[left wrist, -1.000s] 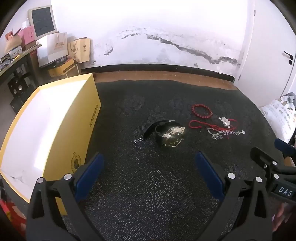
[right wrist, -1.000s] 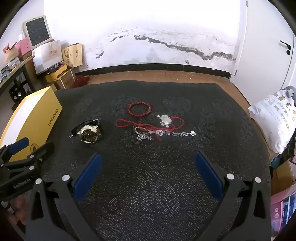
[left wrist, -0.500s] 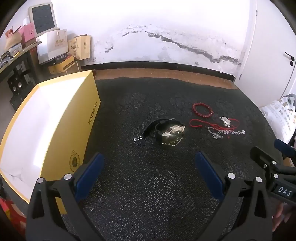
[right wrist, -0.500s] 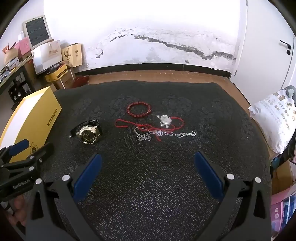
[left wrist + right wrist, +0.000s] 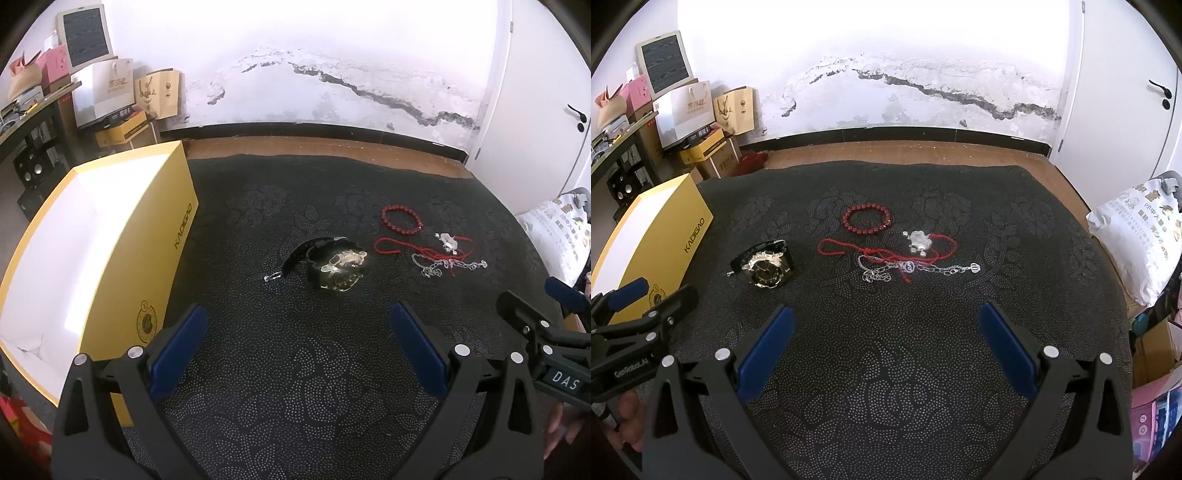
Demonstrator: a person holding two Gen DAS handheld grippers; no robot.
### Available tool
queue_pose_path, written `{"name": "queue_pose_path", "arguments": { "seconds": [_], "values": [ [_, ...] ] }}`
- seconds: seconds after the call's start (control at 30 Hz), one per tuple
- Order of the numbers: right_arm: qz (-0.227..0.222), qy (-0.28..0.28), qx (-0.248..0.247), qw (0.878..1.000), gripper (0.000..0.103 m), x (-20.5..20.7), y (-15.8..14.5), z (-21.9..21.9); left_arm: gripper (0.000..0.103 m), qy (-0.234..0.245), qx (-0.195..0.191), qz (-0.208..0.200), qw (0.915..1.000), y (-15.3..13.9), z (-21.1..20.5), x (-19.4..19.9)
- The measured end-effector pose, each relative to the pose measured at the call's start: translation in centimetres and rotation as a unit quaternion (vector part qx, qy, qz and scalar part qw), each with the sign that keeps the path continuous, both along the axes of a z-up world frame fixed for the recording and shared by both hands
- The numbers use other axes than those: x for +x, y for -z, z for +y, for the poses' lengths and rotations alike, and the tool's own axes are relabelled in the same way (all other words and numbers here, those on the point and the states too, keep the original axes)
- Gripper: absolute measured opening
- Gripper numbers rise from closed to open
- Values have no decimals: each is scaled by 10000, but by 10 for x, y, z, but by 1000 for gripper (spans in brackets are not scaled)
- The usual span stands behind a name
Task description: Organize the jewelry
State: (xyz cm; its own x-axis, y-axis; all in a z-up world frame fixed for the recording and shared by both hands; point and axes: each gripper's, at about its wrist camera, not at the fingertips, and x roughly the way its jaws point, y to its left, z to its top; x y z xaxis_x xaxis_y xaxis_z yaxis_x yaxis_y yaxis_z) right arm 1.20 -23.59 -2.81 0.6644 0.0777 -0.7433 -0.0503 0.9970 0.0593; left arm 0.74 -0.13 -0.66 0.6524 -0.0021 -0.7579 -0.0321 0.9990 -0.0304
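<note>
Both grippers, left gripper (image 5: 297, 341) and right gripper (image 5: 886, 339), gape wide, empty; best approach: straddle watch (image 5: 334, 267) squarely, then carry to yellow box (image 5: 92, 236).

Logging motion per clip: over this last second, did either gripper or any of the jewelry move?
Barely. The left gripper drew back and up slightly, so the yellow box shows a little more. The right gripper held steady. Both are open and empty; the watch, bead bracelet and chains lie untouched.

The left tool (image 5: 297, 325) has edged back slightly from the watch (image 5: 334, 264).
</note>
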Motion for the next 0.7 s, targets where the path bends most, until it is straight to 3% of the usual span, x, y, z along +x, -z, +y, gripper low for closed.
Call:
{"name": "queue_pose_path", "arguments": {
  "seconds": [0.7],
  "values": [
    [-21,-5,0,10000,97,0,0,0,97,34,30,11,10000,0,-2,1]
  ]
}}
